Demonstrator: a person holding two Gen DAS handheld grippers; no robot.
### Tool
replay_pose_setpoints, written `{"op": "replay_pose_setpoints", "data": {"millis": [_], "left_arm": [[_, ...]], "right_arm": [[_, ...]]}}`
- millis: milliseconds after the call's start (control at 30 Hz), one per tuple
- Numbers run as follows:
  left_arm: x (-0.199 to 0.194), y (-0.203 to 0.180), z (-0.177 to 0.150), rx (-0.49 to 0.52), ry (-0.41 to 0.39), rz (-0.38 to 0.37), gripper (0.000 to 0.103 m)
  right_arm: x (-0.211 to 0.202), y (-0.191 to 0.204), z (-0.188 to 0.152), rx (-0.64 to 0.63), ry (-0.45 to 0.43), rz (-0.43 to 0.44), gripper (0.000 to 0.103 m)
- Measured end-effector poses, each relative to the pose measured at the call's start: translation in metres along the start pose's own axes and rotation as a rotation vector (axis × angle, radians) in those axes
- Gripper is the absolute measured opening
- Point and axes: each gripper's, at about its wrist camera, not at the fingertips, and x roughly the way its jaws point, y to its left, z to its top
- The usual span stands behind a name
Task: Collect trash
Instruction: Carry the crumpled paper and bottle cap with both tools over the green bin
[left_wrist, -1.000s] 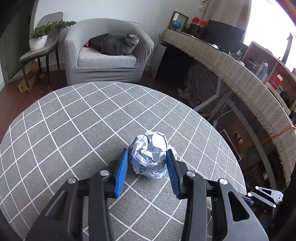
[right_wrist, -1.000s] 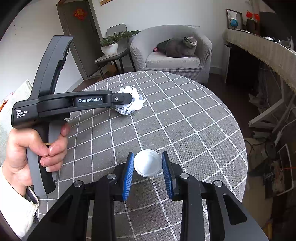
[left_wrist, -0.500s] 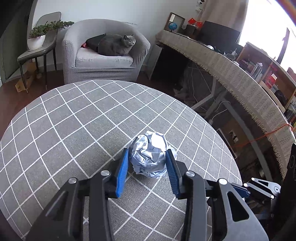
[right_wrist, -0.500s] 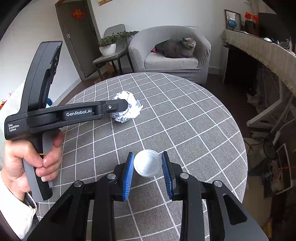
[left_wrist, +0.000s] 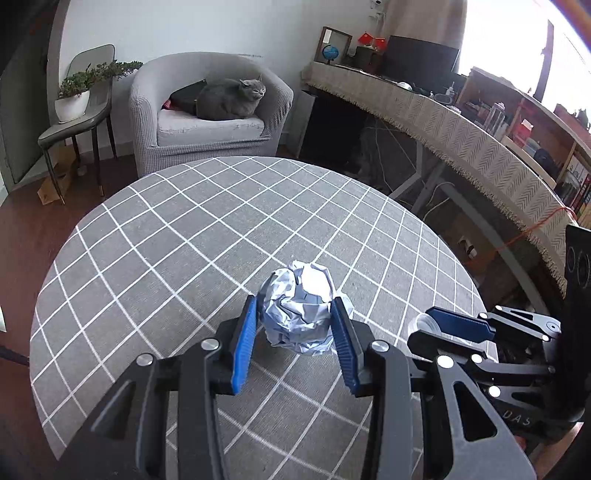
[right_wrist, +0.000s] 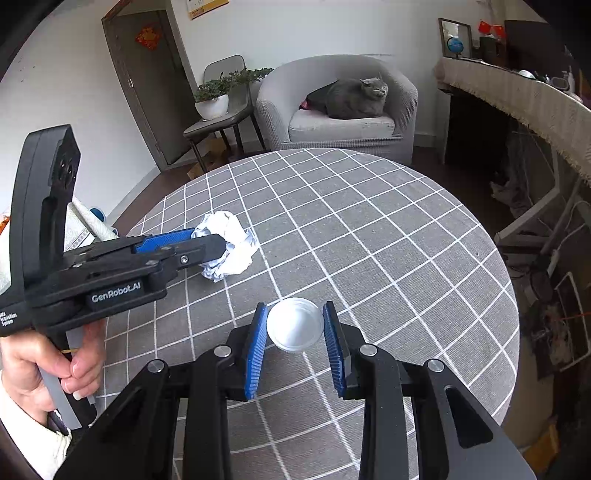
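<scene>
A crumpled white paper ball (left_wrist: 297, 306) sits between the blue pads of my left gripper (left_wrist: 295, 301), which is shut on it over the round table with the grey checked cloth (left_wrist: 184, 240). In the right wrist view the same paper ball (right_wrist: 232, 251) sticks out of the left gripper (right_wrist: 207, 240), which a hand (right_wrist: 55, 373) holds at the left. My right gripper (right_wrist: 294, 306) is shut on a small white plastic cup (right_wrist: 294, 326), seen from its round end. The left wrist view shows the right gripper (left_wrist: 454, 325) at the right, the cup (left_wrist: 421, 323) peeking out behind its finger.
Beyond the table (right_wrist: 369, 221) stands a grey armchair (right_wrist: 332, 122) with a grey cat (right_wrist: 351, 98) on it. A chair with a potted plant (right_wrist: 212, 99) stands by a dark door. A long desk with a fringed cloth (left_wrist: 461, 136) runs along the right, cables beneath it.
My left gripper has drawn back toward the near left side of the table with the paper ball in it. The right gripper now shows in the left wrist view. The cup stays gripped.
</scene>
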Motion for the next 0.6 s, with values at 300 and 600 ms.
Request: {"op": "replay_pose_setpoints", "data": {"millis": [300, 600], "left_arm": [[-0.054, 0.02, -0.036, 0.004, -0.026, 0.015, 0.042], [-0.106, 0.048, -0.07, 0.026, -0.043, 0.053, 0.042]], "right_arm": [[-0.002, 0.046, -0.021, -0.007, -0.015, 0.01, 0.031], [-0.014, 0.096, -0.036, -0.024, -0.065, 0.038, 0.031]]}}
